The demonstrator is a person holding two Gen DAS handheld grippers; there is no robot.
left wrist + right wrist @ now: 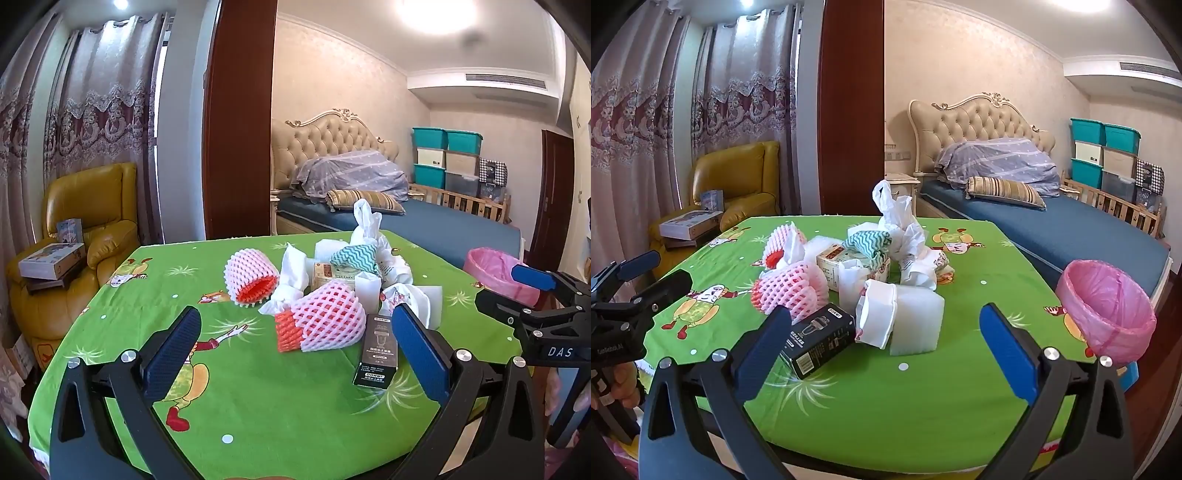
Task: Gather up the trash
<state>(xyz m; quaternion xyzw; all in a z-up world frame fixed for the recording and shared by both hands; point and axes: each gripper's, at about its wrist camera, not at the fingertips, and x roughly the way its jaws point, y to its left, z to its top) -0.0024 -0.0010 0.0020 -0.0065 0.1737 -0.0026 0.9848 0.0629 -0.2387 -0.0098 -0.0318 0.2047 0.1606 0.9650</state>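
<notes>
A heap of trash lies mid-table on the green cloth [258, 406]: two pink foam fruit nets [325, 319] [249, 275], a black carton [376, 349], white foam blocks [916, 319], crumpled white bags [897, 214], a teal zigzag cloth [868, 243] and a small beige box [833, 260]. My left gripper [295, 332] is open and empty, just short of the near pink net. My right gripper [882, 328] is open and empty, facing the black carton [820, 339] and foam blocks. A bin lined with a pink bag [1104, 306] stands at the table's right edge.
A yellow armchair [88, 229] with boxes stands left of the table. A bed [1052, 229] lies behind on the right, with stacked teal storage bins [447, 158] against the far wall. Each gripper shows in the other's view, the left one [646, 273] and the right one [535, 291].
</notes>
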